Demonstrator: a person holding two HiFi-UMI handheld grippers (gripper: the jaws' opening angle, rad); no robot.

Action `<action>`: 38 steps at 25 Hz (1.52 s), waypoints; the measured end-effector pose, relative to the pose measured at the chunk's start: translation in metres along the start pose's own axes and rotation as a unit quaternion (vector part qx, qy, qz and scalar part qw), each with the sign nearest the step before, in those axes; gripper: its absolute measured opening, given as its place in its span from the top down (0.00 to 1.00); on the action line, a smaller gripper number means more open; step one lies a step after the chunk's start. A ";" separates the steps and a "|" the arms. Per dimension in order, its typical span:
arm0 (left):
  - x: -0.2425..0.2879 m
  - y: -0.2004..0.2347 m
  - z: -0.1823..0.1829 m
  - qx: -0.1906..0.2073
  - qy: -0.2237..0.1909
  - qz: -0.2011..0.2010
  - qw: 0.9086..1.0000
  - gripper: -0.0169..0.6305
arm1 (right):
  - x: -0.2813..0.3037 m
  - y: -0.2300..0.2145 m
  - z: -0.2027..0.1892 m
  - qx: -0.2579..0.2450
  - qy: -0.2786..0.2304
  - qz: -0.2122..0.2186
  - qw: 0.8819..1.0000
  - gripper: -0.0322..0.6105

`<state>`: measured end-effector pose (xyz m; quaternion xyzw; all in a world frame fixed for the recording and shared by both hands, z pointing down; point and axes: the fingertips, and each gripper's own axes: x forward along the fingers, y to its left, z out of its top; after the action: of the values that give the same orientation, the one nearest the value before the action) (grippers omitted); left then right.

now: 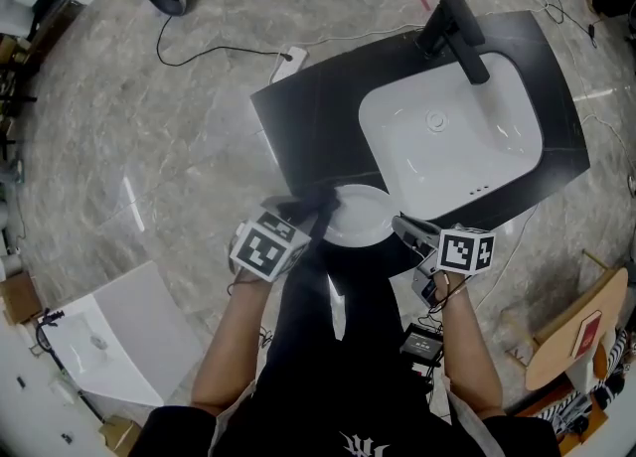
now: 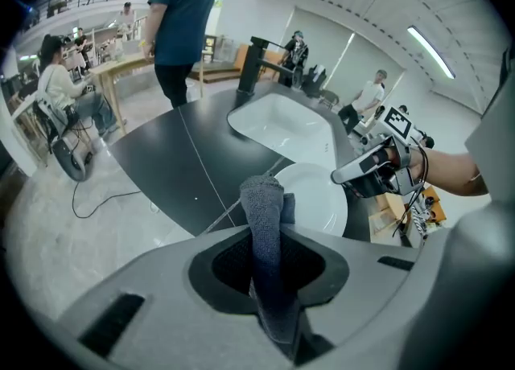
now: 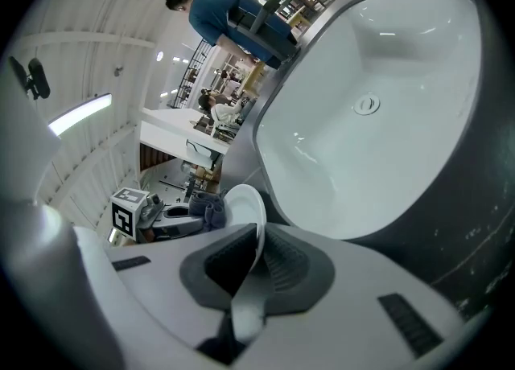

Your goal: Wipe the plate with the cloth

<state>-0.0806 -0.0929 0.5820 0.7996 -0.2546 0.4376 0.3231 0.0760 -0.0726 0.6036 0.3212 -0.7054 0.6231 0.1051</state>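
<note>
Grey terry cloth (image 2: pixel 265 224) is pinched tight between the closed jaws of your left gripper (image 1: pixel 303 215), its folded end at the 9 o'clock rim of the round white plate (image 1: pixel 356 215). Your right gripper (image 3: pixel 256 260) is clamped on the plate's 3 o'clock edge, holding it by the black counter (image 1: pixel 318 107), at 7 o'clock from the white sink basin (image 1: pixel 452 137)

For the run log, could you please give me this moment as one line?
left gripper: shut on grey cloth | right gripper: shut on white plate | cloth at plate edge
</note>
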 end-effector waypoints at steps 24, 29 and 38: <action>-0.001 0.001 0.001 0.009 0.003 0.021 1.000 0.89 | -0.008 -0.004 -0.002 0.008 -0.003 -0.001 1.000 0.90; -0.007 -0.001 0.003 0.006 -0.010 0.025 1.000 0.89 | -0.016 -0.009 -0.001 0.015 -0.014 0.001 1.000 0.90; -0.045 0.009 0.014 -0.105 -0.127 -0.005 0.986 0.89 | -0.043 0.007 0.006 -0.043 -0.058 0.040 0.997 0.93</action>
<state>-0.1009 -0.1031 0.5402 0.8119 -0.3337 0.3014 0.3724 0.1068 -0.0643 0.5725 0.3238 -0.7488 0.5759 0.0524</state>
